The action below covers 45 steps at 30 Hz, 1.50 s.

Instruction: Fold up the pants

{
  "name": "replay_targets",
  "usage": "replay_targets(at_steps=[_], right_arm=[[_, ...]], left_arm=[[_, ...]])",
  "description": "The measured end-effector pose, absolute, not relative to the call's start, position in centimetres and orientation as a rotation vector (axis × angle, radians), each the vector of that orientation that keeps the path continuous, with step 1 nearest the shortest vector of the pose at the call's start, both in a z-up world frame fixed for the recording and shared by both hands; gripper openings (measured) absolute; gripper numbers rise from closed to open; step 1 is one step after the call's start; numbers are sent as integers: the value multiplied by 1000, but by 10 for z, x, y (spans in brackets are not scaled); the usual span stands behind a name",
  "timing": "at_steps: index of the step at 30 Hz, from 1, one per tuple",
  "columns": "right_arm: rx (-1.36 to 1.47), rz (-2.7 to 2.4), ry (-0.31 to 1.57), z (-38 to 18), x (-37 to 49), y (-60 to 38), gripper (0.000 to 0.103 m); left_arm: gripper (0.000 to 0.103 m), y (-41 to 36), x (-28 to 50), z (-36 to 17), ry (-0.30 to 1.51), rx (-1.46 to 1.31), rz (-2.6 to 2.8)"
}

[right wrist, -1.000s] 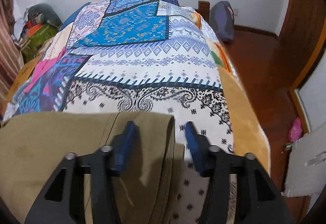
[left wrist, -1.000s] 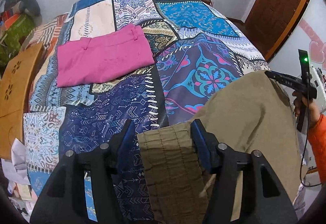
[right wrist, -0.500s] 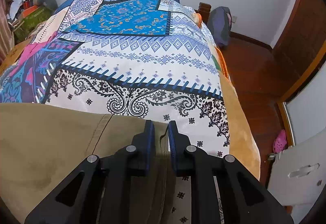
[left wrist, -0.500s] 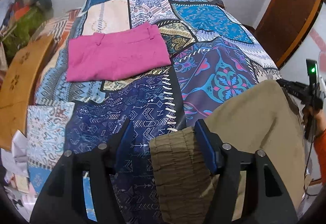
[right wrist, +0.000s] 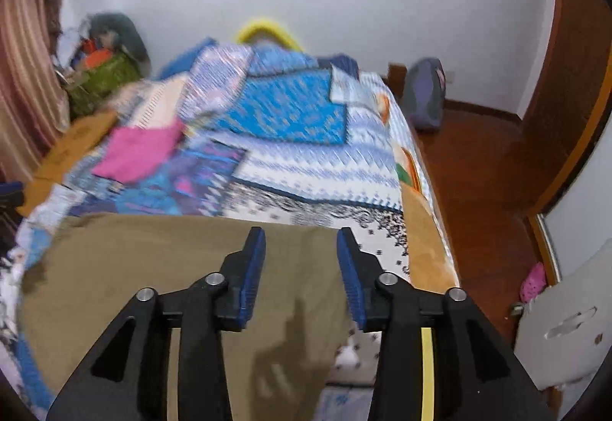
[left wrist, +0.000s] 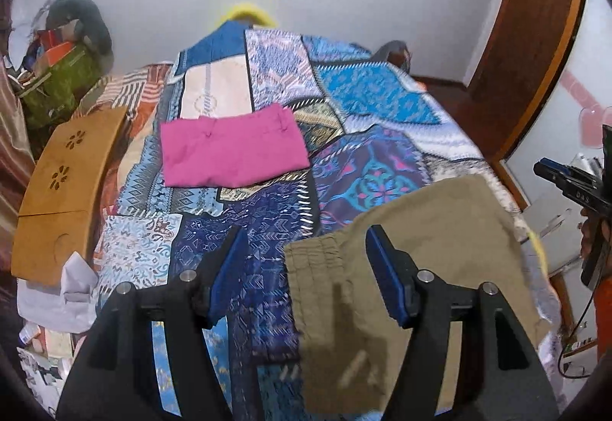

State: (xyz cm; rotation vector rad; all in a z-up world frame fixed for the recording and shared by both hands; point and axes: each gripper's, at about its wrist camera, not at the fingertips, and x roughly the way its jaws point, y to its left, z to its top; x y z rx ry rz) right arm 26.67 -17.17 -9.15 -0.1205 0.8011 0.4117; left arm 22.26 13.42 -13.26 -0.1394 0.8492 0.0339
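The tan pants (left wrist: 428, 229) lie flat on the near end of the bed (left wrist: 344, 95), folded into a wide block with the stretchy waistband at the left corner — I think they were put down here to be folded smaller. The left hand-held gripper (left wrist: 302, 271) hangs above that waistband corner with its fingers spread wide and holding nothing, and the right hand-held gripper (right wrist: 300, 268) hangs over the other end, spread open too. Further up the bed sits a neat pink folded garment (left wrist: 233, 153) — likely a finished one, set out of the way.
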Motion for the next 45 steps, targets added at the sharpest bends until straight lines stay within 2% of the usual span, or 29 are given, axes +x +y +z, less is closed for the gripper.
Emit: replay_targets(at_steps=[4,7,9,12,23,31,36,45], right_arm=[[-113,444,744,-68,229,-168,38],[-105,459,708,-58,201,-164,42],[-106,470,689,-58,184,-160,45],[-126,479,681,-64,164,-150,45],[-137,511,751,-120,123,-119,50],[-138,460,852,-166,136,-121,50],[-78,455,934,-195,147,-127,50],[-68,488,942,-198,141,-131,52]], left_arm=[[68,124,194,-120,823,-156,6],[68,113,173,-118,833,-152,-33],[73,106,157,-119,845,-147,-62],[78,95,137,-126,873,-161,-116],[79,85,105,-192,1031,-298,-193],[82,80,111,-223,1098,-417,-245],[100,91,125,-231,1092,-599,-285],[101,103,164,-241,1046,-760,-246]])
